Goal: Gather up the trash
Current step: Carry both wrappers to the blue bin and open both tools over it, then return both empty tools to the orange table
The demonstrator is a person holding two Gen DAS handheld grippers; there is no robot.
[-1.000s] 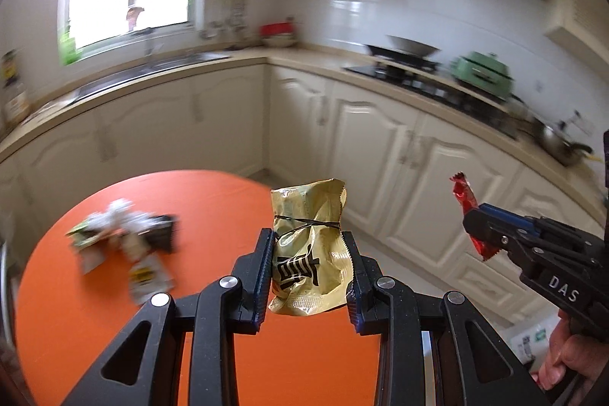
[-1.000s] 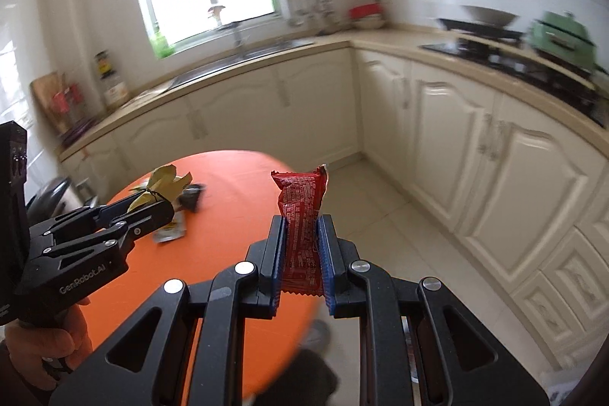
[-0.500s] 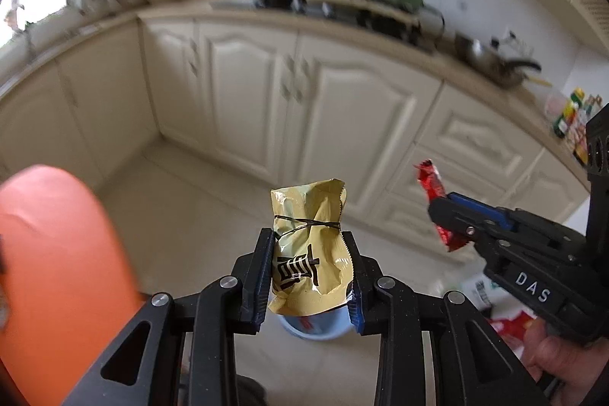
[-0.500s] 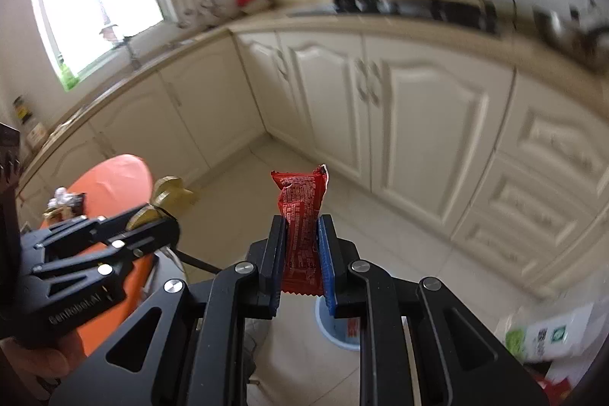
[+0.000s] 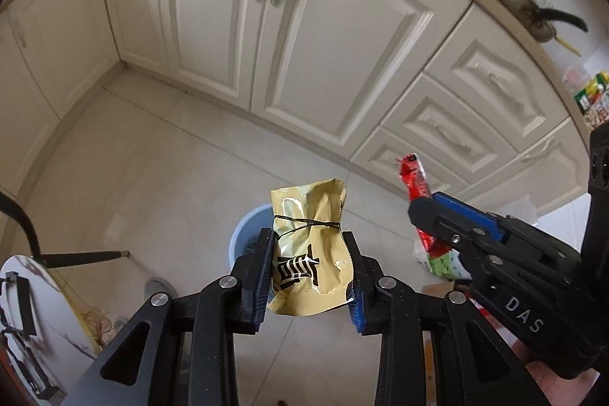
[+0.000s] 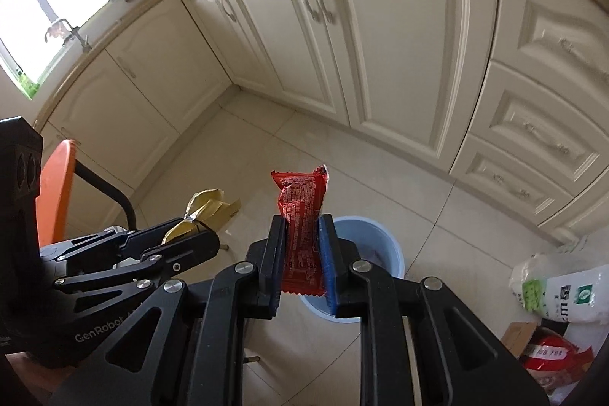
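Pale tiled floor (image 6: pixel 243 147) — blue bin (image 6: pixel 384 242), white bags (image 6: pixel 563 292)

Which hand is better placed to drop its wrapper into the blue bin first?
Left, probably. In its own view the gold packet in the left gripper hangs right over the blue bin. The red wrapper in the right gripper looks nearer the bin's rim. Both are close.

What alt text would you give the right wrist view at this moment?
The right gripper holds a red snack wrapper upright above a light blue bin on the tiled kitchen floor. At left, the left gripper holds a crumpled gold wrapper. Cream cabinets line the background.
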